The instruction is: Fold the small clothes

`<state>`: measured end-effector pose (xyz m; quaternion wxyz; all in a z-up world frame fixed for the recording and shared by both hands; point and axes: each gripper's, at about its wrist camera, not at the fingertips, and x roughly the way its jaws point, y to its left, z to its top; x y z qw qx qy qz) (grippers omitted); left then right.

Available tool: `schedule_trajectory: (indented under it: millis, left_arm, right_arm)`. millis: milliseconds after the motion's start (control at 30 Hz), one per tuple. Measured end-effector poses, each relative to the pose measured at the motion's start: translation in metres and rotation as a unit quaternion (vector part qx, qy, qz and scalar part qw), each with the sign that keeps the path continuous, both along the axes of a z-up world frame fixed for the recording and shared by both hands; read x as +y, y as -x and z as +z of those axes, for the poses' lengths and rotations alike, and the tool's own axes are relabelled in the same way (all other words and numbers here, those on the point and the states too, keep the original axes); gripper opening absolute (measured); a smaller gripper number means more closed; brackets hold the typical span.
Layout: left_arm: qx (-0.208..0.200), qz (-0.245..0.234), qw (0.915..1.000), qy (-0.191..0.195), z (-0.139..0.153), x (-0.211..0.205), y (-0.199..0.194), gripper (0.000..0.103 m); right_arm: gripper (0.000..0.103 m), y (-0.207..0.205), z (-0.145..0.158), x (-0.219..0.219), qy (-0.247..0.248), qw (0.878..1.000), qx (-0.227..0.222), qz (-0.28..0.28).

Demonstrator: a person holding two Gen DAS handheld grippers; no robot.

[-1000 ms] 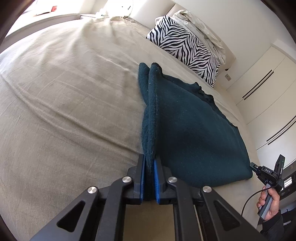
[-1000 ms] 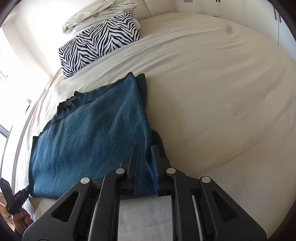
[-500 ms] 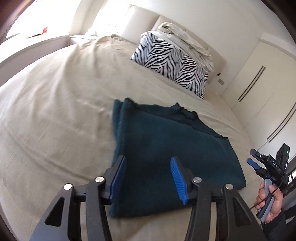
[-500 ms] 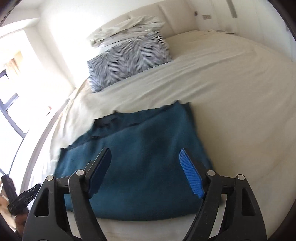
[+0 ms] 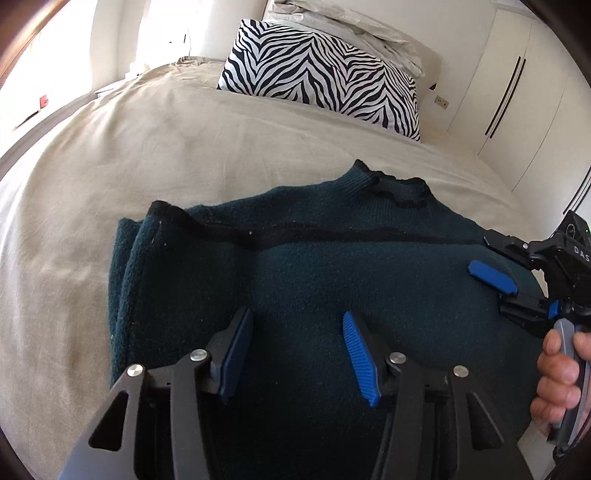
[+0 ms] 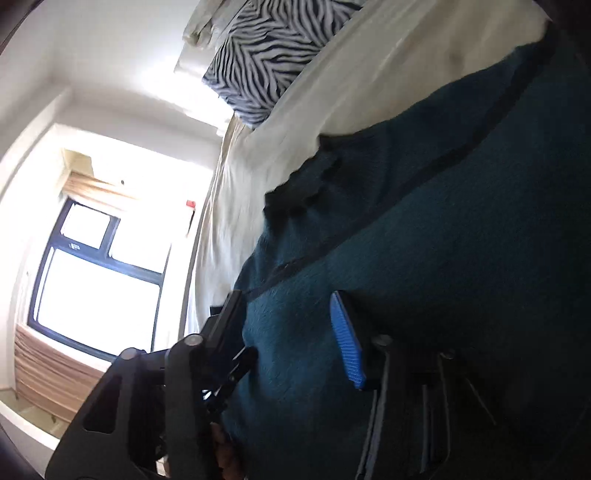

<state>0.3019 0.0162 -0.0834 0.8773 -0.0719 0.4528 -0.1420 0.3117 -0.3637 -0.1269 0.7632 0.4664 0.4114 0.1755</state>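
Knit sweater [image 5: 332,266] looks soft and floppy, so grab its doubled left edge; left gripper [image 5: 295,347] and right gripper [image 5: 517,295] both hang open, the right just narrowing, nothing pinched.

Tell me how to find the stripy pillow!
Look at the big bed with the beige sheet. At its far end, beyond the dark teal sweater, the zebra pillow leans up. Its black-and-white stripes set it apart from the plain pale bedding piled behind it.

A dark teal knitted sweater [image 5: 332,266] lies folded flat on the beige bed, neckline toward the pillow
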Motion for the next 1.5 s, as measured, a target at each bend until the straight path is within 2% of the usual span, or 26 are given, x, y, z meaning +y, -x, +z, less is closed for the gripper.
schedule_trajectory:
  millis: [33,133,200,300,400,433,500,633,700,733,800,867,967,1033,1100,1133,1200,1300,1367,1433,1467,1500]
  left_arm:
    - [0.002,0.001,1.0,0.002,0.0,0.0,0.0,0.055]
    - [0.0,0.001,1.0,0.001,0.0,0.001,0.001,0.055]
    - [-0.003,0.002,1.0,0.0,-0.001,0.0,-0.001,0.055]
    - [-0.007,0.003,1.0,-0.005,-0.002,-0.002,0.0,0.055]
    - [-0.01,0.004,0.9999,-0.009,-0.002,-0.004,0.002,0.055]
    - [-0.011,0.004,0.9999,-0.009,-0.002,-0.004,0.002,0.055]
    - [-0.011,0.003,0.9999,-0.01,-0.002,-0.004,0.002,0.055]
    - [-0.007,0.009,0.9999,-0.01,0.004,-0.003,0.009,0.055]
    - [-0.006,0.014,0.9998,-0.014,0.012,-0.002,0.024,0.052]
    - [-0.003,0.014,0.9999,0.003,0.017,-0.001,0.035,0.052]
    - [0.01,0.009,0.999,0.043,0.022,-0.001,0.054,0.052]
    - [0.019,-0.008,0.9977,0.065,0.022,-0.011,0.071,0.052]
    - [0.044,-0.037,0.9953,0.078,0.011,-0.033,0.082,0.052]
    - [0.036,-0.043,0.9968,0.058,0.007,-0.04,0.088,0.052]
    - [0.034,-0.044,0.9962,0.067,0.003,-0.032,0.093,0.05]
    - [0.035,-0.045,0.9956,0.075,0.001,-0.025,0.094,0.045]
    - [0.044,-0.038,0.9948,0.084,-0.004,-0.005,0.099,0.021]
    - [0.066,-0.016,0.9917,0.109,-0.009,0.031,0.109,0.005]
    - [0.068,0.002,0.9915,0.111,-0.009,0.055,0.119,0.005]
    - [0.066,0.024,0.9919,0.106,-0.003,0.072,0.13,0.005]
    - [0.062,0.033,0.9926,0.099,0.001,0.076,0.135,0.01]
    - [0.053,0.05,0.9945,0.075,0.009,0.078,0.141,0.024]
  right_arm:
    - [0.029,0.004,-0.003,-0.024,-0.012,0.999,-0.005,-0.031]
    - [0.028,0.026,0.0,-0.09,0.021,0.991,0.002,-0.133]
    - [0.029,0.04,0.007,-0.116,0.03,0.985,0.009,-0.168]
    - [0.034,0.063,0.034,-0.121,0.094,0.979,0.012,-0.181]
    - [0.041,0.086,0.046,-0.09,0.049,0.992,-0.008,-0.117]
    - [0.045,0.092,0.05,-0.07,0.041,0.995,-0.01,-0.093]
    - [0.045,0.1,0.048,-0.016,0.024,0.999,-0.005,-0.033]
    - [0.045,0.113,0.022,0.072,-0.001,0.997,0.027,0.076]
    - [0.045,0.118,0.007,0.091,0.006,0.994,0.042,0.097]
    - [0.043,0.12,0.003,0.089,0.003,0.995,0.04,0.09]
    - [0.041,0.126,-0.005,0.074,-0.041,0.996,0.039,0.066]
    - [0.041,0.131,-0.005,0.051,-0.058,0.997,0.035,0.028]
    - [0.041,0.142,-0.001,0.017,-0.041,0.999,0.028,-0.013]
    - [0.041,0.148,0.003,-0.009,-0.031,0.998,0.024,-0.046]
    - [0.041,0.162,0.007,-0.043,-0.013,0.996,0.024,-0.09]
    - [0.041,0.174,0.004,-0.062,-0.017,0.994,0.023,-0.108]
    - [0.039,0.186,0.002,-0.086,-0.026,0.99,0.027,-0.135]
    - [0.04,0.198,0.017,-0.106,0.006,0.986,0.022,-0.166]
    - [0.044,0.21,0.028,-0.118,0.016,0.983,0.021,-0.18]
    - [0.044,0.217,0.041,-0.12,0.009,0.985,0.011,-0.17]
    - [0.044,0.218,0.047,-0.112,0.0,0.987,0.004,-0.158]
    - [0.044,0.222,0.053,-0.099,-0.008,0.99,-0.003,-0.142]
